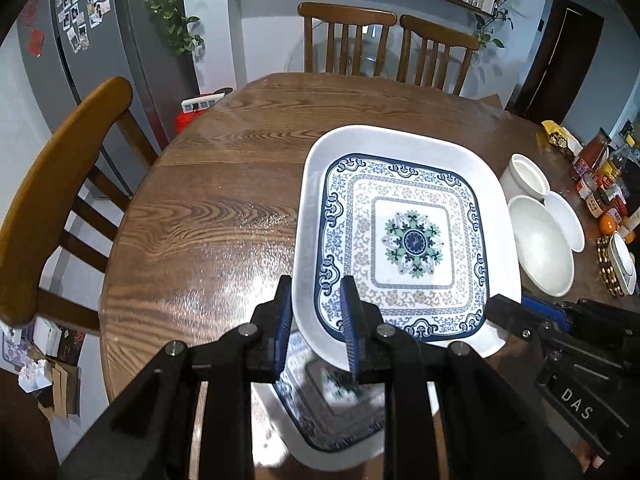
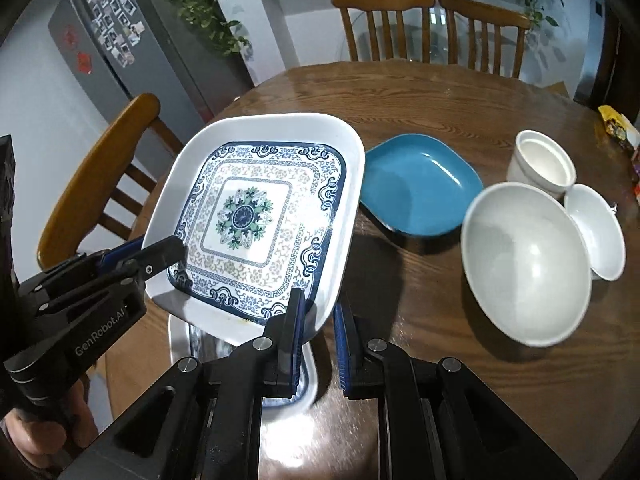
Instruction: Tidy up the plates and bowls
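A square white plate with a blue floral pattern (image 1: 408, 236) (image 2: 256, 216) is held tilted above the wooden table (image 1: 208, 184). My left gripper (image 1: 316, 320) (image 2: 160, 258) is shut on its near-left rim. My right gripper (image 2: 318, 320) (image 1: 516, 316) is shut on its near-right rim. A second, matching patterned plate (image 1: 320, 412) (image 2: 304, 380) lies on the table right beneath it. A teal square plate (image 2: 420, 188), a large white bowl (image 2: 524, 260) (image 1: 544, 248), a small white bowl (image 2: 600, 232) (image 1: 568, 224) and a white cup (image 2: 540, 164) (image 1: 524, 176) sit to the right.
Wooden chairs stand at the left (image 1: 60, 184) and far side (image 1: 344, 36) of the table. Bottles and jars (image 1: 600, 184) crowd the table's right edge. A grey fridge (image 2: 120, 40) stands at the back left.
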Motion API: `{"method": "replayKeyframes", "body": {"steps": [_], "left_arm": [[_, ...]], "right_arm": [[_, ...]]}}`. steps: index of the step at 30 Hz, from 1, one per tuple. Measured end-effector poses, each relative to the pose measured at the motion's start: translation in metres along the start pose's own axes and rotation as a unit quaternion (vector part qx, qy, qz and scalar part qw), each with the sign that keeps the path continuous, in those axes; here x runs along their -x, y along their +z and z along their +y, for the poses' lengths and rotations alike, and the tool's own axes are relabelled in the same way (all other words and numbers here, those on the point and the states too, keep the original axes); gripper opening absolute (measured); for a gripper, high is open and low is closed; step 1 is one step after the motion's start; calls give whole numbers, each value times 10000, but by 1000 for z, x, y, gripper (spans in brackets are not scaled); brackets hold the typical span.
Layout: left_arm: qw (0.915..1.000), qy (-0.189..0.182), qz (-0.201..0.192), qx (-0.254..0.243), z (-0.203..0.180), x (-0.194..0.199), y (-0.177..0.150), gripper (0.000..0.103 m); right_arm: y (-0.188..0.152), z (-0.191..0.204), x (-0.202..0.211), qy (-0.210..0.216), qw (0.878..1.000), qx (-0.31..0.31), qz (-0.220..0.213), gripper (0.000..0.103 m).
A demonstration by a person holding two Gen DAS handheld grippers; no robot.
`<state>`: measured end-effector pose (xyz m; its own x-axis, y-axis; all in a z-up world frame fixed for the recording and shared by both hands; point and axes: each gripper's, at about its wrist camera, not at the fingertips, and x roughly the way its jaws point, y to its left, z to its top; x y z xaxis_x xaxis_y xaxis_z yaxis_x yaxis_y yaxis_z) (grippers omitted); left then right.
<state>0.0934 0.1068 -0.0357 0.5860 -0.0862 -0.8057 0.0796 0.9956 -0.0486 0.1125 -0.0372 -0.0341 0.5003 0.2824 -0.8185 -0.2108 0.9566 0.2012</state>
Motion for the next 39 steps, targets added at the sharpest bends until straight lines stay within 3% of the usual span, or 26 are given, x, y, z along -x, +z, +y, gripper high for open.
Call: {"method": "replayKeyframes", "body": {"steps": [16, 29, 39], "left_arm": [[9995, 314, -49, 93, -4, 23, -33, 20], [9978, 470, 322, 330, 11, 9, -60, 21], [9960, 428, 623, 472, 17, -4, -78, 21]], "right_arm": [[-31, 7, 16, 222, 9990, 379, 35, 16], [-42, 18, -15, 405, 9951, 615, 657, 16], [-50, 22, -31, 299, 9914, 790, 1002, 16]]}}
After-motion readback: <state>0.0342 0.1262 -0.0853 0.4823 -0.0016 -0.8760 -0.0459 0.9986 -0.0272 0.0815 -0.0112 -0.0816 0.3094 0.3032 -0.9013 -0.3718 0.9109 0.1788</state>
